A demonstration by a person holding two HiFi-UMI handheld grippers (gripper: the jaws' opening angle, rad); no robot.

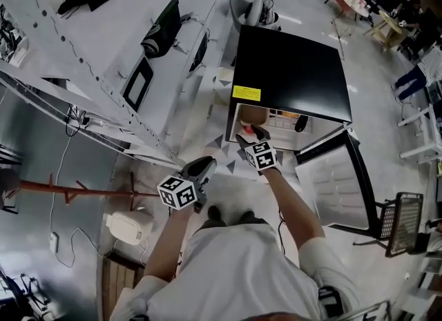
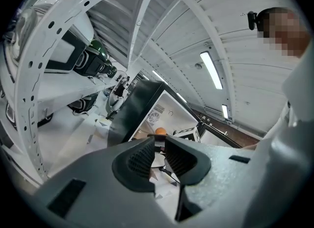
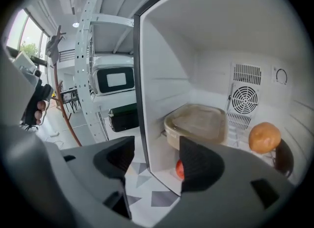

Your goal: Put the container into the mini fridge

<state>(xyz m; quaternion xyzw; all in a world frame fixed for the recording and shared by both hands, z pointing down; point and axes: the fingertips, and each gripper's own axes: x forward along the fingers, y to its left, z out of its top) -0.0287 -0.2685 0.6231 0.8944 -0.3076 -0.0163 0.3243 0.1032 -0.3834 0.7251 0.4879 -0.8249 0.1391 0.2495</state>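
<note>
Translucent beige plastic container (image 3: 196, 124) with a flat lid sits inside the white-lined black mini fridge (image 3: 167, 60), on the shelf (image 3: 238, 133) against the left wall. A round orange fruit (image 3: 265, 137) lies beside it toward the right, and a white fan grille (image 3: 244, 99) is on the wall behind. It looks settled and level, so the placing itself seems done.

The right claw (image 3: 152, 158) is released, its jaws spread wide with nothing pressed between the pads. Only the fridge's front edge and the container beyond show through the gap, which suits letting go and leaving the container where it stands. A small red item (image 3: 179, 169) shows below the shelf, half hidden by the right jaw.

The left claw (image 2: 159, 157) is clenched on nothing and held off to the side. It is likely idle until the door (image 1: 338, 181) needs pushing shut.

Only the right gripper view looks deep enough to show how the container rests. The head view adds the glossy black fridge top, the door swung wide to the right, and both arms reaching forward. The left gripper view catches the fridge obliquely, with just the orange fruit visible inside.
</note>
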